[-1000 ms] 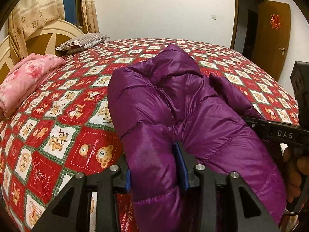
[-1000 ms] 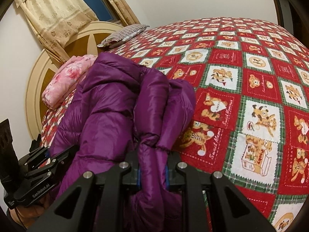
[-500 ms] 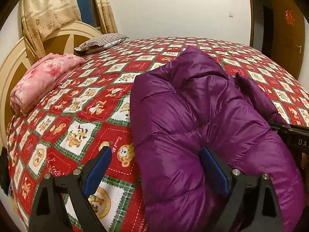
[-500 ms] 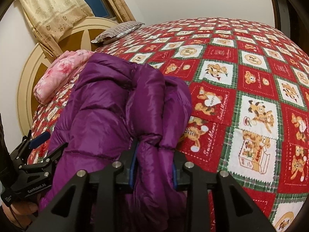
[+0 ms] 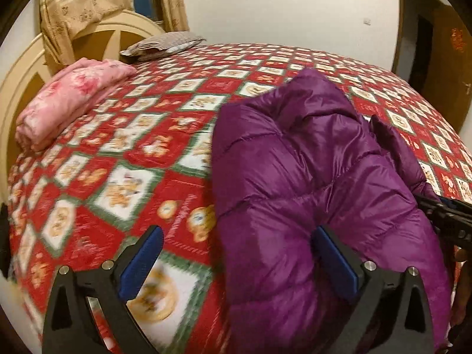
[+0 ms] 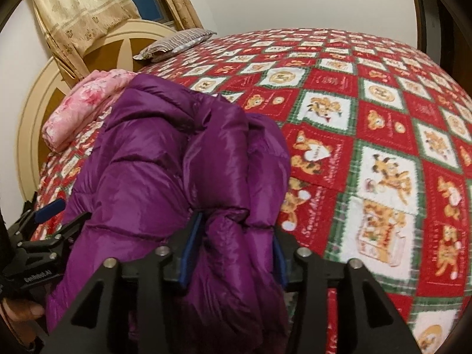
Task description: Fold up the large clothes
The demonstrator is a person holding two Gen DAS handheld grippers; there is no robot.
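A puffy purple down jacket [image 5: 309,171] lies bunched on the near edge of the bed; it also shows in the right wrist view [image 6: 165,159]. My left gripper [image 5: 239,253] is open wide, its blue pads spread, with the jacket's near fold lying over the right pad [image 5: 333,256]. My right gripper [image 6: 233,244] has its jaws partly apart with a thick fold of the jacket bulging between the pads. The left gripper also shows at the left edge of the right wrist view [image 6: 44,227].
The bed has a red and green bear-pattern quilt [image 5: 141,159]. A folded pink blanket [image 5: 70,100] and a striped pillow [image 5: 165,44] lie near the cream headboard [image 5: 17,82]. A brown door [image 5: 451,70] stands at the right.
My left gripper let go of the jacket and opened wide, shifting left. My right gripper's jaws widened around its fold of jacket.
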